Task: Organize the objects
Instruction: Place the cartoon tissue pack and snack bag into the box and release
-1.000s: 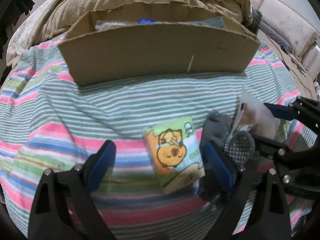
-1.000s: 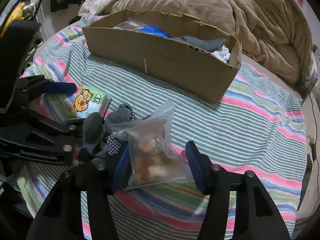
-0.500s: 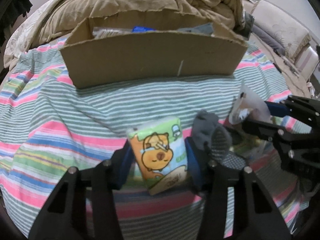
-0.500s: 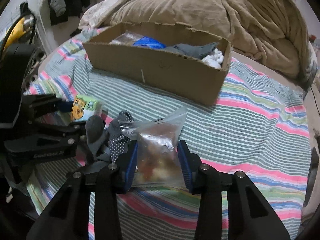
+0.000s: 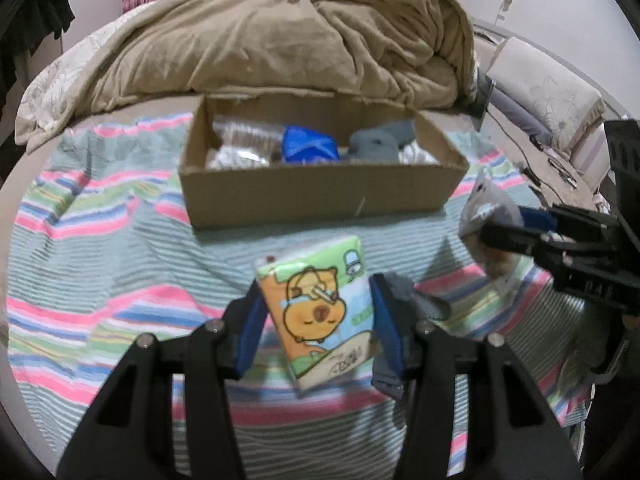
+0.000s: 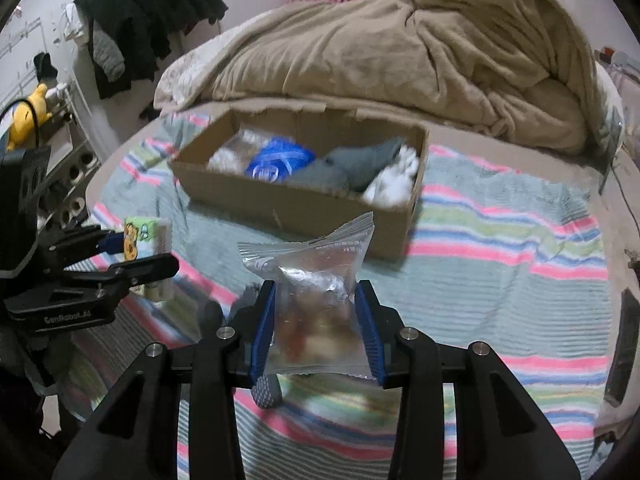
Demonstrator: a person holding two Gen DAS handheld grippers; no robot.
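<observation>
Left gripper (image 5: 318,320): blue-padded fingers (image 5: 250,330) clamped on both sides of a small soft tissue pack printed with an orange cartoon capybara on green and white (image 5: 320,312), held tilted, clear of the striped pink, green and blue bedspread (image 5: 100,264). Right gripper (image 6: 316,330): fingers (image 6: 368,330) pressed against the sides of a clear zip-seal plastic bag of brownish pieces (image 6: 314,304), seal end up, lifted above the bedspread. Beneath and between the two grippers, on the bedspread: dark grey socks with white dots (image 6: 266,390), partly hidden. Farther back, on the bedspread: open shallow brown cardboard box (image 5: 320,196), containing a crinkled clear packet (image 5: 236,144), a blue plastic-wrapped item (image 5: 308,146), a folded grey cloth (image 5: 378,142) and something white and fluffy (image 6: 394,182). Behind the box: heaped tan blanket (image 5: 300,40). Off the left of the bed in the right wrist view: black clothes on a rack (image 6: 148,20) and a yellow plush toy (image 6: 24,120).
</observation>
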